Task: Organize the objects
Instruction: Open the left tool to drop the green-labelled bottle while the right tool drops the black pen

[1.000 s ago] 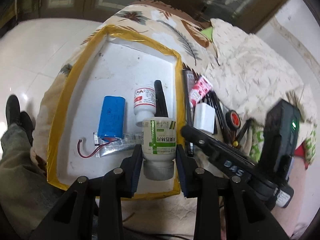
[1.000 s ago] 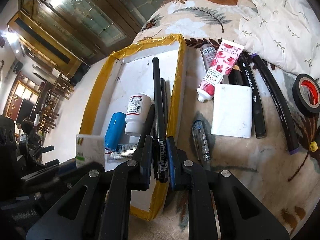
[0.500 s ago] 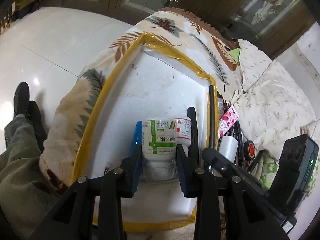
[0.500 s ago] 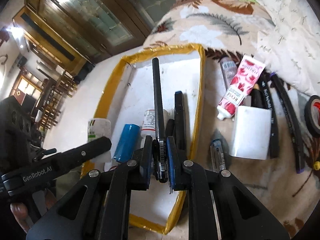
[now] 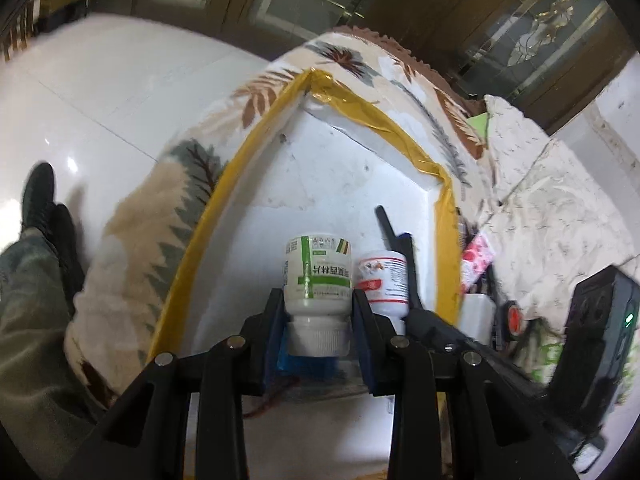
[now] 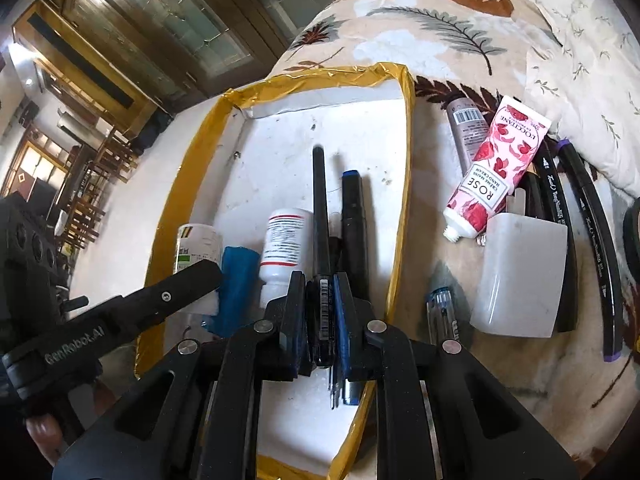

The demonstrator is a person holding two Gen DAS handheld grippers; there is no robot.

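My left gripper (image 5: 318,314) is shut on a white pill bottle with a green label (image 5: 318,276), cap toward the camera, held low over the white tray with yellow taped rim (image 5: 420,156). My right gripper (image 6: 320,312) is shut on a thin black pen (image 6: 320,216), which points away over the same tray (image 6: 406,184). Inside the tray lie a red-labelled white bottle (image 6: 286,244), a blue battery pack (image 6: 236,284) and a thick black marker (image 6: 354,220). The left gripper's finger (image 6: 160,300) and its green-labelled bottle (image 6: 196,250) show at the left of the right wrist view.
On the leaf-print cloth right of the tray lie a pink rose hand-cream tube (image 6: 496,168), a white charger block (image 6: 520,276), a clear ballpoint (image 6: 442,312), several black markers (image 6: 592,240) and a roll of black tape (image 5: 512,316). A person's trouser leg and shoe (image 5: 40,216) are at left.
Both grippers have moved farther in over the tray and sunk closer to it, still gripping. The green-labelled bottle now sits beside the red-labelled bottle, above the battery pack.
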